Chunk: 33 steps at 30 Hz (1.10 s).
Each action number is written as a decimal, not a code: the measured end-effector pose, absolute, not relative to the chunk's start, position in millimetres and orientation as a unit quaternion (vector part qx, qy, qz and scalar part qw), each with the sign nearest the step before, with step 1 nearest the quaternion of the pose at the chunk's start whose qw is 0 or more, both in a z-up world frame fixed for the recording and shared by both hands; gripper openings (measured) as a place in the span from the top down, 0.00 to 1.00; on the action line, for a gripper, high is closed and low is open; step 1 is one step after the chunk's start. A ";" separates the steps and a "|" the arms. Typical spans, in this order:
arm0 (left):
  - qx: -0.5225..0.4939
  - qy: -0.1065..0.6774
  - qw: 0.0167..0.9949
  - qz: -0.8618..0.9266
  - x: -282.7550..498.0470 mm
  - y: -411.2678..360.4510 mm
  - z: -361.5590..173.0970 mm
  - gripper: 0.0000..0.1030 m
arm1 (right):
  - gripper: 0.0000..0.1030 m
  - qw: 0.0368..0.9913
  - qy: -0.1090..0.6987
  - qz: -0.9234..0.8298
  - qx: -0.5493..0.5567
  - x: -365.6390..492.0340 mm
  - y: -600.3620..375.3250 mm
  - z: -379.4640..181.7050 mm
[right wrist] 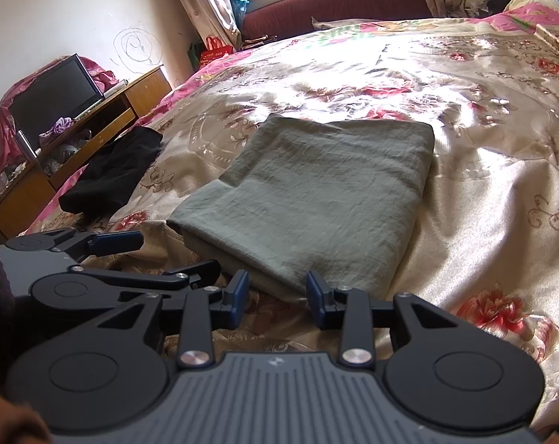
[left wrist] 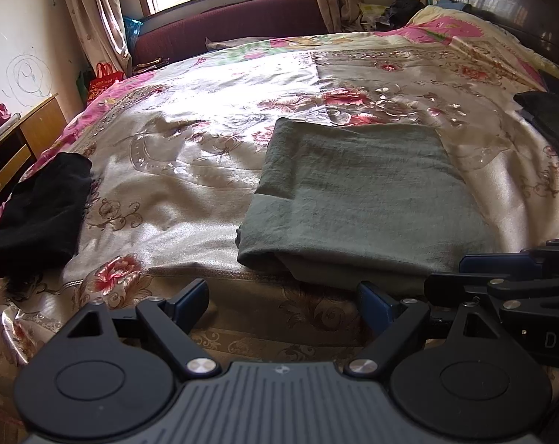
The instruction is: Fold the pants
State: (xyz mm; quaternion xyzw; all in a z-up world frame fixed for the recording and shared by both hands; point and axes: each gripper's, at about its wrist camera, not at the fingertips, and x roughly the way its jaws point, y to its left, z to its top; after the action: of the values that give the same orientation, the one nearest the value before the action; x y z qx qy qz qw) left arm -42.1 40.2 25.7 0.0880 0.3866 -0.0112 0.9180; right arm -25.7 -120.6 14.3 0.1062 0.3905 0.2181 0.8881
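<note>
The grey-green pants (left wrist: 357, 192) lie folded into a flat rectangle on the floral bedspread (left wrist: 190, 155), near the bed's front edge; they also show in the right wrist view (right wrist: 316, 199). My left gripper (left wrist: 283, 296) is open and empty, just in front of the pants' near left corner, not touching them. My right gripper (right wrist: 277, 296) is open and empty, its jaws on either side of the pants' near corner without gripping. The right gripper shows at the right edge of the left wrist view (left wrist: 501, 277), and the left gripper shows at the left of the right wrist view (right wrist: 138, 255).
A black garment (left wrist: 39, 207) lies at the bed's left edge, also seen in the right wrist view (right wrist: 113, 174). A dark folded garment (left wrist: 549, 118) lies at the right. A wooden TV stand (right wrist: 94, 122) with a screen (right wrist: 53, 100) stands left of the bed; a maroon sofa (left wrist: 235, 29) under the window.
</note>
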 end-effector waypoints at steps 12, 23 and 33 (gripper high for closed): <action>0.089 0.391 0.916 -0.008 -41.3 40.0 24.6 0.04 | 0.65 0.887 0.392 0.219 0.105 -27.3 -119.7 13.8; 0.088 0.395 0.915 -0.005 -41.0 39.9 23.5 0.04 | 0.65 0.886 0.394 0.220 0.105 -28.5 -119.5 12.6; 0.083 0.402 0.912 -0.002 -40.2 40.1 21.9 0.04 | 0.65 0.886 0.395 0.221 0.103 -27.8 -119.7 12.1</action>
State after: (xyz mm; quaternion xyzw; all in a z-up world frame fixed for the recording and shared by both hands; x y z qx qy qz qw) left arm -40.2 40.1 21.9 0.0830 0.4019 -0.0016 0.9119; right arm -27.8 -119.7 12.1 0.1035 0.3948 0.2214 0.8857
